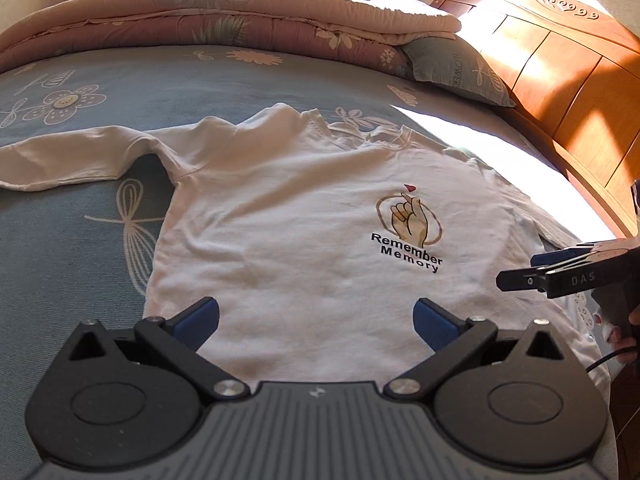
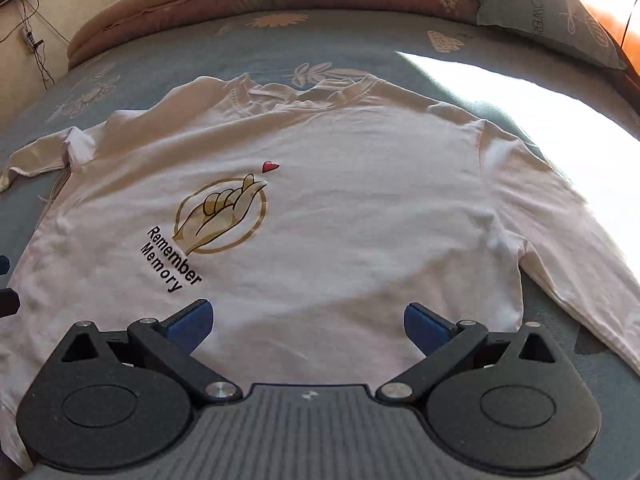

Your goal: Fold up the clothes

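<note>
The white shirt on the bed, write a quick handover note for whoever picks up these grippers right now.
Left gripper: open, empty, hovering over the bottom part of the shirt.
Right gripper: open, empty, also over the lower part of the shirt, nearer its right side.
Shirt: lying face up on the blue bedsheet, print showing, both long sleeves spread out to the sides, collar toward the folded quilt.
Done: shirt is laid out fairly flat.
Left: every fold. No sleeve is tucked in and the body is not folded yet.

open gripper (image 2: 306,326) over shirt (image 2: 340,200)
</note>
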The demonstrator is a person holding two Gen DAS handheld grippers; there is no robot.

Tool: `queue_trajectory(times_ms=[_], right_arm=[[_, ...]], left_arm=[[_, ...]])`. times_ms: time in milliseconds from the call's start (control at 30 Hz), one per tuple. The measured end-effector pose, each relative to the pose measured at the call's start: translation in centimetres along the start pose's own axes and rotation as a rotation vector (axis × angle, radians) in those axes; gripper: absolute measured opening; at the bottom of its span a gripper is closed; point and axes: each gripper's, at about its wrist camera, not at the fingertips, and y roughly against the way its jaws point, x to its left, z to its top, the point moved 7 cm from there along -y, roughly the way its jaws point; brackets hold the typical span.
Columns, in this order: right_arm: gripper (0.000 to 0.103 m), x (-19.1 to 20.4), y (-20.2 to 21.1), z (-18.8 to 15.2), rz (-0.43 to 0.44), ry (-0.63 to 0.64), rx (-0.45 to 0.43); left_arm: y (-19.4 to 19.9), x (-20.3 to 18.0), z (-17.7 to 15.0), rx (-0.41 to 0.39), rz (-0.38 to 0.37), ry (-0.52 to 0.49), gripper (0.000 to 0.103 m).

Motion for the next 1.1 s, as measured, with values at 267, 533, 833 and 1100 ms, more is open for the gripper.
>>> queue_trajectory(times_ms=[267,533,833,1100], right_arm=[[0.103,1.6,0.1,-4.1,-0.009,-0.013,-0.005],[0.103,1.1,0.0,-4.1,-0.002,-0.072,-0.052],[0.103,1.8,-0.2,-4.6,-0.058,0.002,-0.078],[0.103,1.8,-0.2,-4.8,-0.059,0.011,-0.098]], left_arm=[[-2.6,-0.6,-2.6,0.036,-0.147,0.059,0.102],[-1.1,0.6,-3.6,-0.007,-0.264,0.077,0.102],[-1.3,1.1,-3.2,0.000,-0.299,0.103,0.102],[-2.0,1.6,-1.1,0.061,-0.243,0.067,0.102]])
